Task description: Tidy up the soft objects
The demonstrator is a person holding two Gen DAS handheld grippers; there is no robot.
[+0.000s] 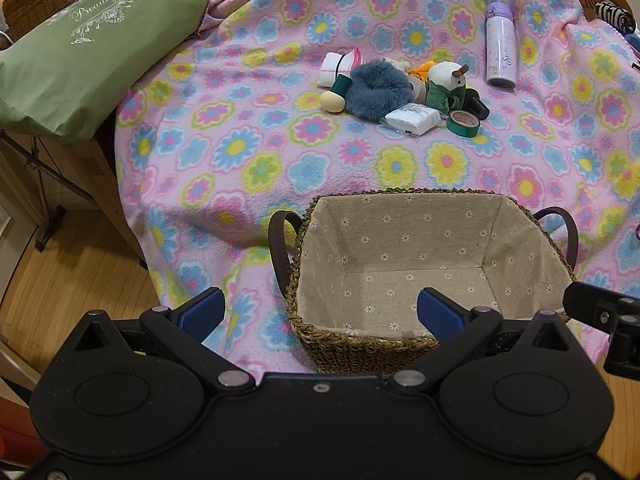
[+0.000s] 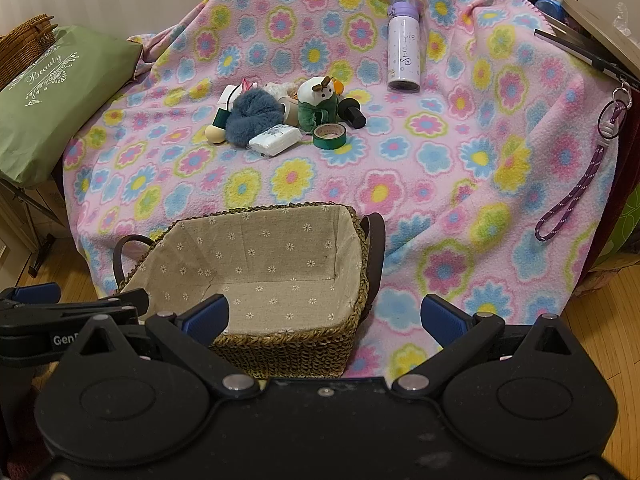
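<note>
A woven basket (image 1: 360, 344) (image 2: 280, 348) with a flowered cloth lining stands empty at the near edge of the blanket. Beyond it lies a pile: a blue-grey furry scrunchie (image 1: 378, 90) (image 2: 252, 114), a green and white plush toy (image 1: 446, 84) (image 2: 318, 102), a white tissue pack (image 1: 412, 117) (image 2: 276, 139), a green tape roll (image 1: 464, 123) (image 2: 329, 136), a makeup sponge (image 1: 332, 101) (image 2: 216, 133) and a black cylinder (image 1: 480, 107) (image 2: 354, 114). My left gripper (image 1: 320, 312) is open and empty over the basket's near left corner. My right gripper (image 2: 324, 314) is open and empty over its near right corner.
A flowered pink blanket (image 1: 240, 184) (image 2: 460, 168) covers the surface. A purple bottle (image 1: 500, 46) (image 2: 404, 50) lies at the back right. A green cushion (image 1: 76, 48) (image 2: 52, 104) sits to the left. A purple lanyard (image 2: 576, 188) hangs on the right.
</note>
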